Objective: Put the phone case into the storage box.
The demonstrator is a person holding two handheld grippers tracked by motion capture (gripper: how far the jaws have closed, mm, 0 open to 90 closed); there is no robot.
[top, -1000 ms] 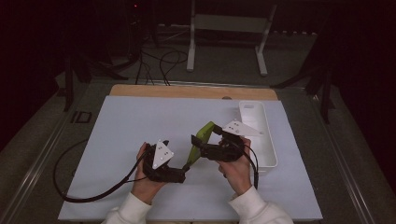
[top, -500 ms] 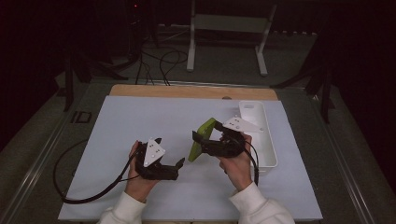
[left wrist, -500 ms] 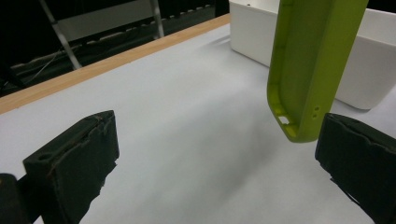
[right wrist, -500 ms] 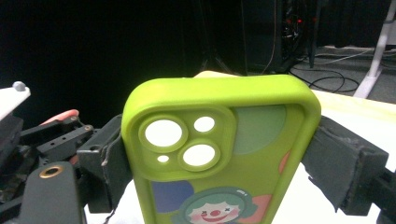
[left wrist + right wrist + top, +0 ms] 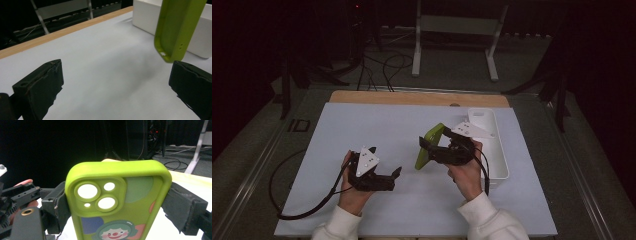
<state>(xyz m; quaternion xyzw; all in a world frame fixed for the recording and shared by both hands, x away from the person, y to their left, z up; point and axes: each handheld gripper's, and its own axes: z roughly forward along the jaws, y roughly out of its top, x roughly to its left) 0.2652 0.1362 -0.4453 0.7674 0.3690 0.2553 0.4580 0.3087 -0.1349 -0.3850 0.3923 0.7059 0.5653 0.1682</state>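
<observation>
A lime-green phone case [image 5: 430,145] stands on edge above the white mat, and my right gripper [image 5: 432,150] is shut on it. In the right gripper view the case [image 5: 117,195] shows its camera cut-outs and a cartoon clown face, with black pads [image 5: 57,205] pressing on both long sides. My left gripper [image 5: 393,176] lies low over the mat to the left of the case, jaws open and nothing between them. In the left gripper view the wide-set left gripper [image 5: 115,92] faces bare mat, and the case's [image 5: 177,27] lower end hangs at the upper right.
A white rectangular tray [image 5: 499,165] sits on the mat just right of my right hand, also seen as a white tray [image 5: 147,17] behind the case. A wooden strip [image 5: 417,97] borders the mat's far edge. A black cable [image 5: 287,210] loops off the left.
My left gripper has drawn away from the case, leftward and toward the near edge. The right gripper keeps the case in about the same place.
</observation>
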